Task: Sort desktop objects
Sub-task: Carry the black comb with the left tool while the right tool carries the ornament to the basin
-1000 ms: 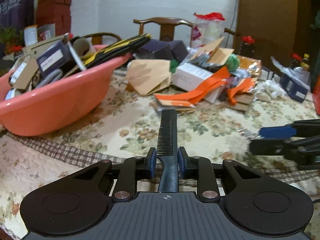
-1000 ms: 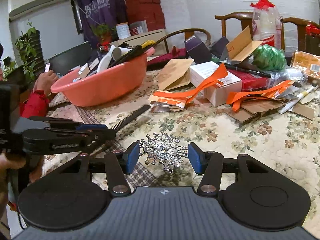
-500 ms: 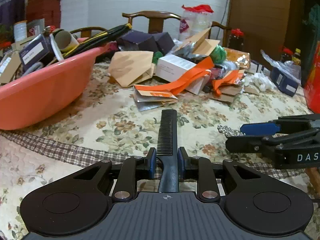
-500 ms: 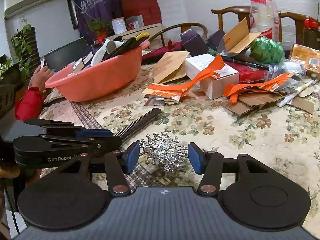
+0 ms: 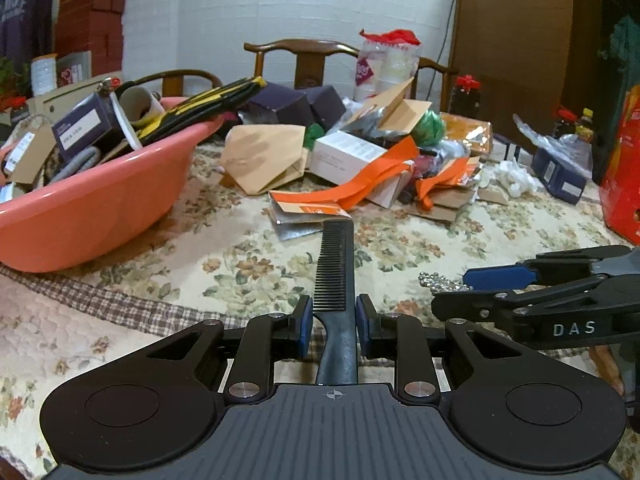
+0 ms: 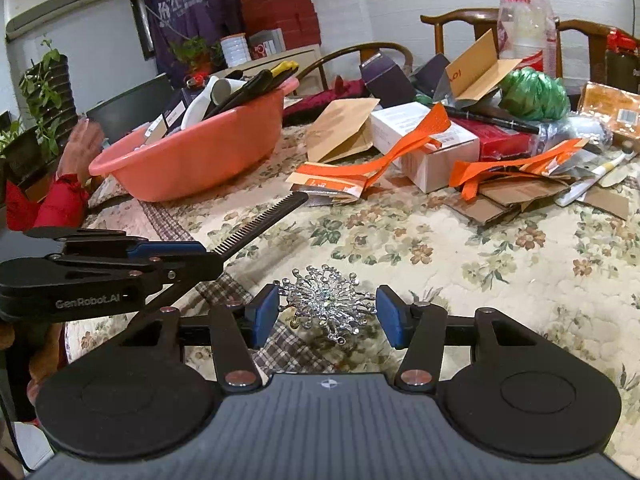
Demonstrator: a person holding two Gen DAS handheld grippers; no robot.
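My left gripper point(image 5: 331, 322) is shut on a black comb point(image 5: 335, 268) by its handle; the comb points forward over the floral tablecloth. The comb also shows in the right wrist view point(image 6: 260, 226), sticking out of the left gripper point(image 6: 176, 256). My right gripper point(image 6: 327, 316) holds a silver sparkly brooch point(image 6: 327, 304) between its blue pads, above the cloth. The right gripper shows at the right of the left wrist view point(image 5: 500, 280). A pink basin point(image 5: 100, 200) full of items stands at the left; it also shows in the right wrist view point(image 6: 200, 156).
A pile of cardboard, a white box point(image 6: 424, 148), orange straps point(image 5: 376, 180), a brown envelope point(image 5: 264, 160) and a green bundle point(image 6: 536, 96) fills the far table. Wooden chairs point(image 5: 308, 56) stand behind. A red box point(image 5: 624, 168) is at the right. A person's hand in a red sleeve point(image 6: 64, 200) is at the left.
The left gripper with the comb has swung back leftward, so the basin fills more of its view. The right gripper holds the brooch as before, slightly shifted.
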